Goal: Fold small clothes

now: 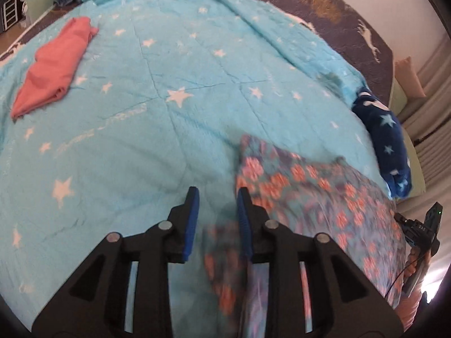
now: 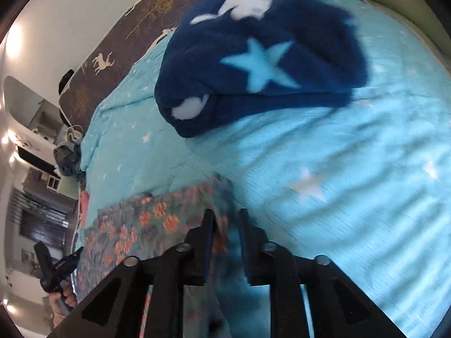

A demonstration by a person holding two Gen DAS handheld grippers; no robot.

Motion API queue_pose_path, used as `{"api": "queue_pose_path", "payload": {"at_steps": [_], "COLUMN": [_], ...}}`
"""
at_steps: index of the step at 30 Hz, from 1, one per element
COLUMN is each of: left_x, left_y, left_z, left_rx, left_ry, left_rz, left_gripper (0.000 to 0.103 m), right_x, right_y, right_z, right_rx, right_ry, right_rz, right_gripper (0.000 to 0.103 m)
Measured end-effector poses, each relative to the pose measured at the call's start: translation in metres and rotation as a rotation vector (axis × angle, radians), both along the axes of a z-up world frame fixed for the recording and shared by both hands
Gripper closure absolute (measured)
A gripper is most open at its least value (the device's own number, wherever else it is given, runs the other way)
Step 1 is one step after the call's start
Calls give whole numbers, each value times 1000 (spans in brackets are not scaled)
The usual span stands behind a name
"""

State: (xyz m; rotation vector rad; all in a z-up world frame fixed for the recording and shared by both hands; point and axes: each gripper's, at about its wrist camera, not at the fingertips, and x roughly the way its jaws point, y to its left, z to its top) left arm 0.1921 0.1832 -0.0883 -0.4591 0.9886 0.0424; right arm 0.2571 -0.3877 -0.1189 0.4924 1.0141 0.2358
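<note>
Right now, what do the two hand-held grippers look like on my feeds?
Both look alike: the left hand-held gripper and the right hand-held gripper have matte black angular frames with triangular cut-outs and round silver pivot bolts. The fingers carry blue ribbed pads. The right unit, seen from the left camera, shows a small green light and a thin black cable.

Floral garment (image 1: 310, 186) on blanket (image 1: 169, 112), folded cloth (image 1: 53, 67) far left, starred bundle (image 1: 386, 138) right.
</note>
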Motion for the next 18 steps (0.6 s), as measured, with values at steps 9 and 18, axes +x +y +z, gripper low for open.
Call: {"api": "queue_pose_path", "payload": {"at_steps": [9, 18], "left_x": [-96, -151], "left_y": [-31, -60], "left_z": [17, 5], "left_rx": [-6, 34], "left_ry": [-36, 4], "left_rz": [-148, -177], "left_gripper": [47, 64], "right_x": [-133, -209], "right_y": [-11, 42], "right_z": [26, 12], "right_rx": [-10, -56], "right_ry": [-69, -96], "right_rz": [123, 273], "right_gripper": [79, 68]}}
